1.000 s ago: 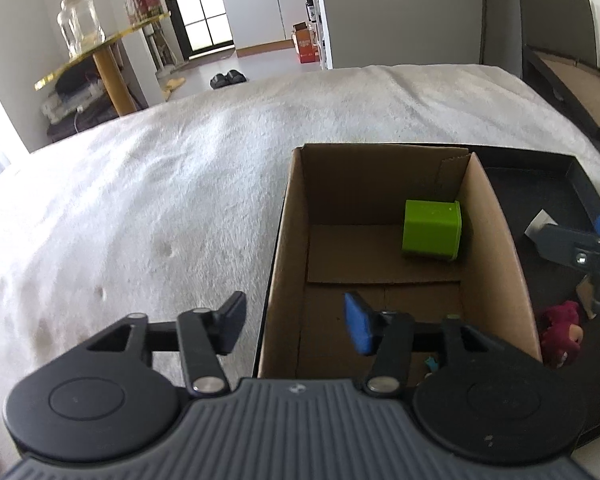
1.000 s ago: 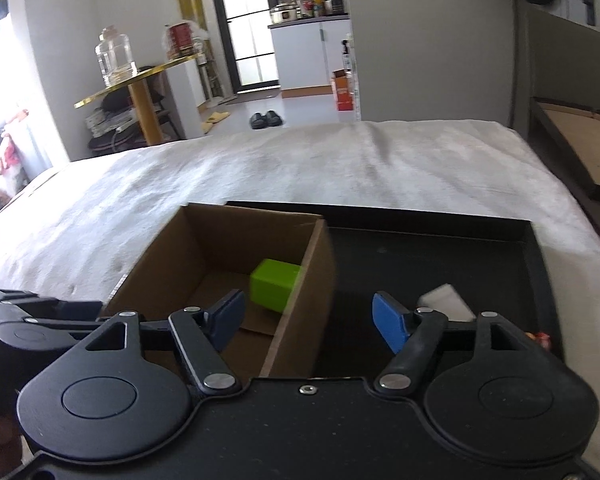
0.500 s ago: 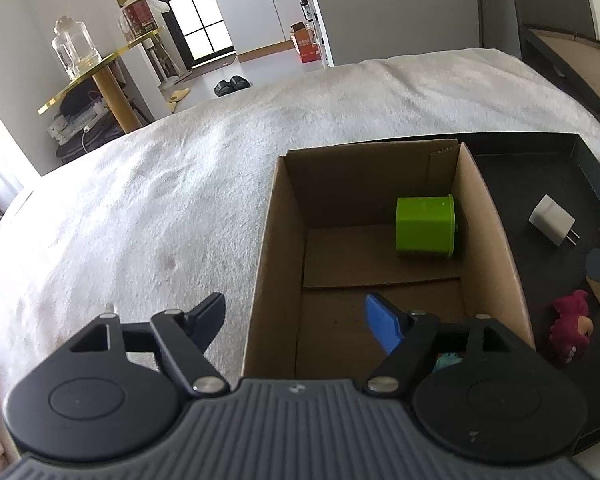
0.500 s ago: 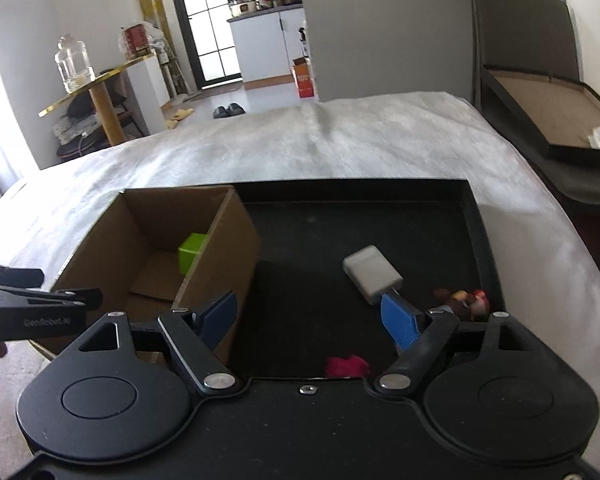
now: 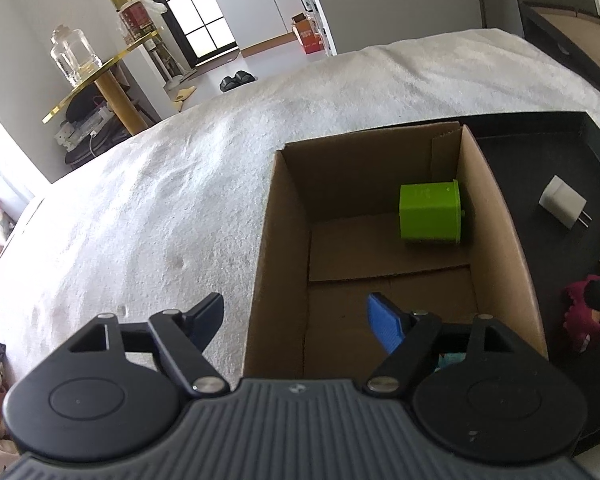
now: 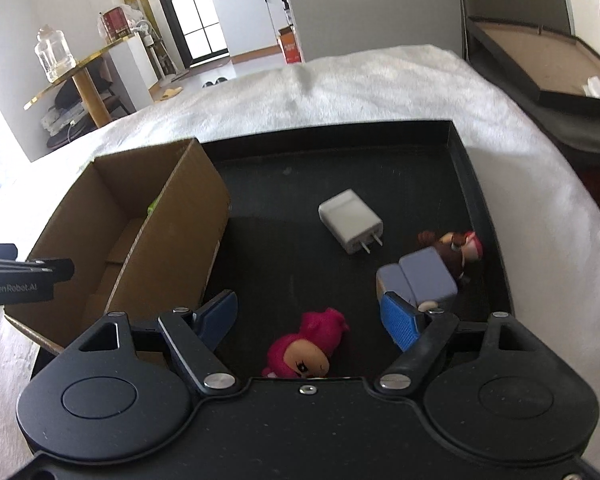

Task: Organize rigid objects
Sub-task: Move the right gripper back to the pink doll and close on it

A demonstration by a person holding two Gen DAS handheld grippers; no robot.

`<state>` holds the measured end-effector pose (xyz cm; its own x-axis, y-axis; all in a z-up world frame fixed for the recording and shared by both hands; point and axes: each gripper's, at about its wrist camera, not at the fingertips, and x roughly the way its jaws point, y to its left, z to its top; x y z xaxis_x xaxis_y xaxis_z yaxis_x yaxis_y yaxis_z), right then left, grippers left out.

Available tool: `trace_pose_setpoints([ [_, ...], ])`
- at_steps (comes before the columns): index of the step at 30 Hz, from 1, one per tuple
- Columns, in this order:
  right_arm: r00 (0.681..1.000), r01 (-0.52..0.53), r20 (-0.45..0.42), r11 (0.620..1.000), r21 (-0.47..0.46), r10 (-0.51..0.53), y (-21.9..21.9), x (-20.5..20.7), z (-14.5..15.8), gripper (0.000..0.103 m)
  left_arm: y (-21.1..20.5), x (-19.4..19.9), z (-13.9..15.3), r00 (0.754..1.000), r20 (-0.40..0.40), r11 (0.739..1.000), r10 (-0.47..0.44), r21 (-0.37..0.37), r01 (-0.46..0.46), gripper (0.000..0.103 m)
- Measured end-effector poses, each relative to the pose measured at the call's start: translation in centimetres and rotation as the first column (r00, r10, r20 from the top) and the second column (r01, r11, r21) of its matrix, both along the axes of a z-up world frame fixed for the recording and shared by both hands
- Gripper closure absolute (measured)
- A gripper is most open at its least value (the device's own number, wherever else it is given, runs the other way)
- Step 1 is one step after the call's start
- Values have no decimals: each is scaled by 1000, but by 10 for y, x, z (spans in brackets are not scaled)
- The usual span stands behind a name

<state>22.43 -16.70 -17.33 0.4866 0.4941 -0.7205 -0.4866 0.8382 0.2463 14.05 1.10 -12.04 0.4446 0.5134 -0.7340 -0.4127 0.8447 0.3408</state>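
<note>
A white blanket (image 5: 148, 208) spreads ahead of both tools. The black tray (image 6: 462, 168) lies under the right gripper (image 6: 308, 314), the cardboard box (image 5: 288, 248) to its left. The left gripper (image 5: 296, 316) straddles the box's left wall, jaws wide, gripping nothing. A green cube (image 5: 430, 212) sits far ahead inside. The right gripper's jaws stand wide, the pink doll (image 6: 308, 346) between them, untouched; a white charger (image 6: 350, 220) lies ahead, a brown-haired figure (image 6: 432, 268) just right.

open black tray floor (image 6: 292, 184) beyond charger (image 6: 350, 221), cardboard box wall (image 6: 180, 232) blocking left, figures (image 6: 432, 268) seemingly crowding right
</note>
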Motion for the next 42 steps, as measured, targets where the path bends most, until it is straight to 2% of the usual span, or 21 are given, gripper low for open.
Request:
trace_pose_setpoints([
  [12,995,0,-98,1000,-16,-2,5,7,-26,29,-6,6,-5,999,-37,1000,-14,19,15,20],
  [16,994,-30,-107,998,-62,24,14,6,-33,30,-6,8,-7,999,-43,1000,-13,16,14,20],
  [18,994,-42,-104,996,-81,33,17,5,-35,39,-7,8,-6,999,-42,1000,-18,18,18,20],
  [19,995,-46,-93,995,-92,37,18,4,-34,50,-8,8,-6,999,-42,1000,-20,19,21,20],
  [20,995,-52,-90,994,-95,44,18,3,-33,55,-8,7,-7,999,-43,1000,-22,21,23,19],
  [33,998,-39,-54,996,-85,35,11,0,-14,56,-4,3,-3,1000,-23,1000,-9,11,9,19],
  [42,997,-59,44,998,-13,59,18,-3,9,56,4,-2,-1,1000,-1,1000,3,-11,-3,19],
])
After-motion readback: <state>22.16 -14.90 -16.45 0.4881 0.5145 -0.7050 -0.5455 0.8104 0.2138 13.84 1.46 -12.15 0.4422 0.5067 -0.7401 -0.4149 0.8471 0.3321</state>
